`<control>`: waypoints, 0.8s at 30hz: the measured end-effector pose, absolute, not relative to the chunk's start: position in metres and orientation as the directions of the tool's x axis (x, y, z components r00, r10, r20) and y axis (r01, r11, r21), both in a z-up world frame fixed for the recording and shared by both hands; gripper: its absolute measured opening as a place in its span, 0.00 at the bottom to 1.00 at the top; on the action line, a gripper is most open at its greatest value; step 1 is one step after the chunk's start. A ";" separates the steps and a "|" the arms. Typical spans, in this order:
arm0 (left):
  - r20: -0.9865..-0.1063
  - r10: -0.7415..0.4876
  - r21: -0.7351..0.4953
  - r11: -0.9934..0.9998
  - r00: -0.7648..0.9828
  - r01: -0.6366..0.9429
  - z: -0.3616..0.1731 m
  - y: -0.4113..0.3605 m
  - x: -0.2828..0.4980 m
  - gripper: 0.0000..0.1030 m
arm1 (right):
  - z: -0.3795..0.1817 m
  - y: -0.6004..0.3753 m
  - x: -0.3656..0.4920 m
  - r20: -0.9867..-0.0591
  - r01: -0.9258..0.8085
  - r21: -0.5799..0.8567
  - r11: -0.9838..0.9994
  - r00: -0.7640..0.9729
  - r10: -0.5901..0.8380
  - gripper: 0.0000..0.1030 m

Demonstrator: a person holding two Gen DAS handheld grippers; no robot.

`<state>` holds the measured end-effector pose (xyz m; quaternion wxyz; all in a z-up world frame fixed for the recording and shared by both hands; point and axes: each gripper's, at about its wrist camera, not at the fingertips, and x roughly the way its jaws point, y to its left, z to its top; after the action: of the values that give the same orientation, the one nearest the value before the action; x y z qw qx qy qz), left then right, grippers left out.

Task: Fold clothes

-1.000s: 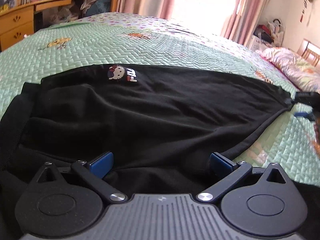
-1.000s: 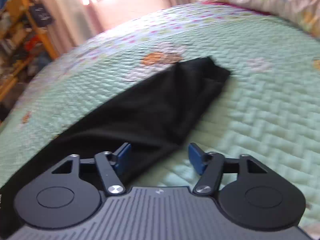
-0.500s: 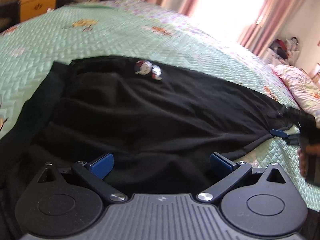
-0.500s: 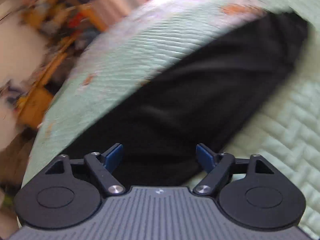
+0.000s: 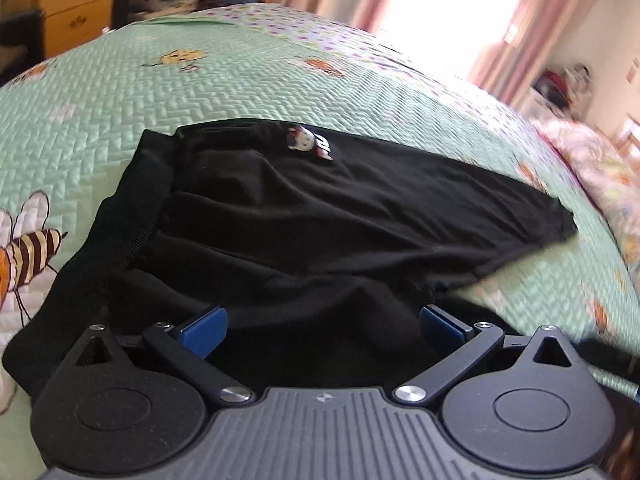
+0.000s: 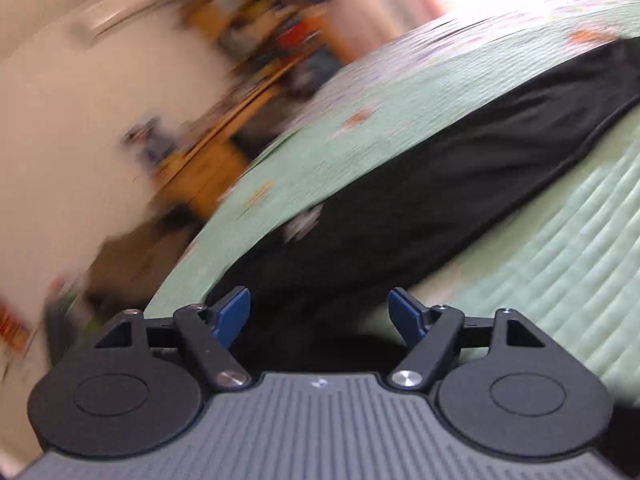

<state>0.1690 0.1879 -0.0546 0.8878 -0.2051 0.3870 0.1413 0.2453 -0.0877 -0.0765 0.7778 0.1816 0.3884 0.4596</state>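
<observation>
Garment: we see black trousers point(image 5: 328, 216) lying flat across the middle of the left wrist frame, on a bed under a mint-green quilt point(image 5: 224, 88). A small cartoon logo point(image 5: 308, 142) sits near their upper edge, and the waistband point(image 5: 136, 216) runs down the left side.
Leg end: it tapers toward the right of the frame, resting on the quilt.
Left hand-held gripper point(image 5: 322, 324): we find its jaws spread wide at the bottom of the frame, above the near part of the trousers, blue pads point(image 5: 202, 330) clamping nothing.
Right hand-held gripper point(image 6: 320, 314): its jaws have just been opening and stand apart; dark cloth shows behind the gap, yet the pads point(image 6: 232, 314) press on nothing.
Right wrist view: heavily blurred; the trousers point(image 6: 440, 184) cross it diagonally from lower centre to upper right.
Background: a wooden desk point(image 5: 80, 12) at upper left, pink curtains point(image 5: 504, 48) at upper right.
</observation>
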 end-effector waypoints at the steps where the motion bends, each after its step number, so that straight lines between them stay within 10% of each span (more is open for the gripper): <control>1: -0.764 0.084 -0.237 0.886 0.640 -0.399 -0.060 0.187 0.170 0.99 | -0.084 -0.090 0.231 -0.458 -0.572 0.637 0.516 0.257 0.851 0.76; 6: -0.810 0.124 -0.128 0.917 0.573 -0.379 -0.091 0.186 0.169 0.99 | -0.126 -0.179 0.206 -0.511 -0.322 0.681 0.658 0.434 0.742 0.67; 12: -0.812 0.129 -0.112 0.922 0.569 -0.370 -0.078 0.177 0.160 0.99 | -0.105 -0.302 0.158 -0.392 -0.166 0.749 0.642 0.669 0.631 0.84; 15: -0.827 0.147 -0.075 0.928 0.543 -0.365 -0.081 0.176 0.155 0.99 | -0.118 -0.363 0.157 -0.478 0.026 0.720 0.693 0.742 0.470 0.84; 18: -0.848 0.178 -0.035 0.922 0.500 -0.387 -0.088 0.177 0.152 0.99 | -0.131 -0.410 0.149 -0.448 0.102 0.776 0.623 0.784 0.429 0.63; 24: -0.851 0.169 -0.062 0.908 0.497 -0.414 -0.075 0.173 0.152 0.99 | -0.102 -0.410 0.132 -0.483 0.189 0.675 0.713 0.844 0.233 0.76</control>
<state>0.1521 0.1730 -0.0753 0.8554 -0.1301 0.4715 0.1703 0.1324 -0.4100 -0.1018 0.8825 0.3783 0.2791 0.0126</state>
